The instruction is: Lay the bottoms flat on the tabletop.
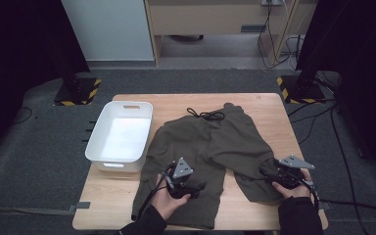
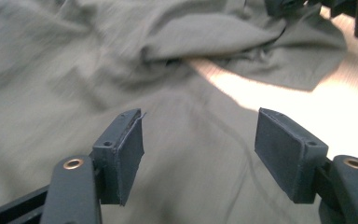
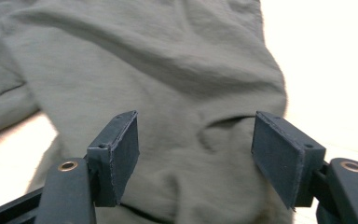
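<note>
Shorts (image 1: 210, 142), dark olive, spread flat across mid-table, waistband at the far end with a black drawstring (image 1: 206, 115) looped on it, two legs running back toward me. I see fabric rumpled where the legs split; bare wood shows in the gap.

L gripper (image 1: 196, 188) sits over the near end of the left leg, my hand (image 1: 169, 203) under it, grey plate on top. From the left gripper view: jaws wide apart, pads (image 2: 126, 156) clear of the cloth, fabric lying below and between them, nothing pinched. Cloth there looks motion-blurred. R gripper's black parts visible at top right of that view, beyond the other leg.

R gripper (image 1: 269, 171) at the near end of the right leg, close to the table's (image 1: 254, 100) right edge, my other hand (image 1: 291, 188) behind it. Right gripper view: jaws also standing wide, a raised fold of the leg between the pads (image 3: 284, 154), w/ no contact I can make out. Bright tabletop to the right of the hem.

White bin (image 1: 120, 134) stands just left of the shorts, near the table's left edge; I can't tell if the cloth touches its wall. Cables trail from both grippers toward me.
</note>
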A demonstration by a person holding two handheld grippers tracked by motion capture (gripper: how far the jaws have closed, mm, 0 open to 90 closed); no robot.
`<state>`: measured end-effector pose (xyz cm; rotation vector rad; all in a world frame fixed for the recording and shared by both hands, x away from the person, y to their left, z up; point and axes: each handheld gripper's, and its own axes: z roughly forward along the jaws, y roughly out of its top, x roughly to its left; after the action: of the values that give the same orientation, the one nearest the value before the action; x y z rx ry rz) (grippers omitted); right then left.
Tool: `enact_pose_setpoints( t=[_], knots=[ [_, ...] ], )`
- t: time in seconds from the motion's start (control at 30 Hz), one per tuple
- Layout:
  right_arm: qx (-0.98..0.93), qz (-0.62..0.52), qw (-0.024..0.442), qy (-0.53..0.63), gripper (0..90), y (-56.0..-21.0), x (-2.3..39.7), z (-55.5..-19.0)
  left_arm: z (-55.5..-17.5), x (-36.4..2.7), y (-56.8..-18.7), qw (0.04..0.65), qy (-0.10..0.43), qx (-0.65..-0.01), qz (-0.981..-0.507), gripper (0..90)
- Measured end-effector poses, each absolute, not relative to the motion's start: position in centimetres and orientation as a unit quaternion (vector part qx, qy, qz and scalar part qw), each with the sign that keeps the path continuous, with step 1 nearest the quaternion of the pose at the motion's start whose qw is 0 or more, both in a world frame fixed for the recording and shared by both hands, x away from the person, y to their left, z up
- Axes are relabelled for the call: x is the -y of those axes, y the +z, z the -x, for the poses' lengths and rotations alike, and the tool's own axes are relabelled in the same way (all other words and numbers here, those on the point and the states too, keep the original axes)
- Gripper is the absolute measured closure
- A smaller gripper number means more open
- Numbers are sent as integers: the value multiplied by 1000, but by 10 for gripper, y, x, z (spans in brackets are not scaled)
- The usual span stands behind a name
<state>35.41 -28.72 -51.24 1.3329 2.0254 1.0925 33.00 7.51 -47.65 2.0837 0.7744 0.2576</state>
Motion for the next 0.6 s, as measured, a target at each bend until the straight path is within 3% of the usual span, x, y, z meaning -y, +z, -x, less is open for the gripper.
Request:
enact_pose_setpoints(
  t=[0.2, 0.3, 0.5, 0.6],
  knots=[
    [-742, -497, 241, 381, 324, -519, 295, -357, -339, -44, -483, 437, 103, -301, -841, 361],
    [-747, -499, 231, 373, 398, -523, 296, -359, -345, -29, -489, 438, 101, -303, -841, 380],
    [-750, -499, 217, 376, 795, -521, 296, -360, -354, -2, -499, 434, 92, -302, -844, 401],
    [-749, -491, 227, 384, 892, -515, 296, -360, -356, 10, -502, 433, 87, -292, -848, 411]
  ],
)
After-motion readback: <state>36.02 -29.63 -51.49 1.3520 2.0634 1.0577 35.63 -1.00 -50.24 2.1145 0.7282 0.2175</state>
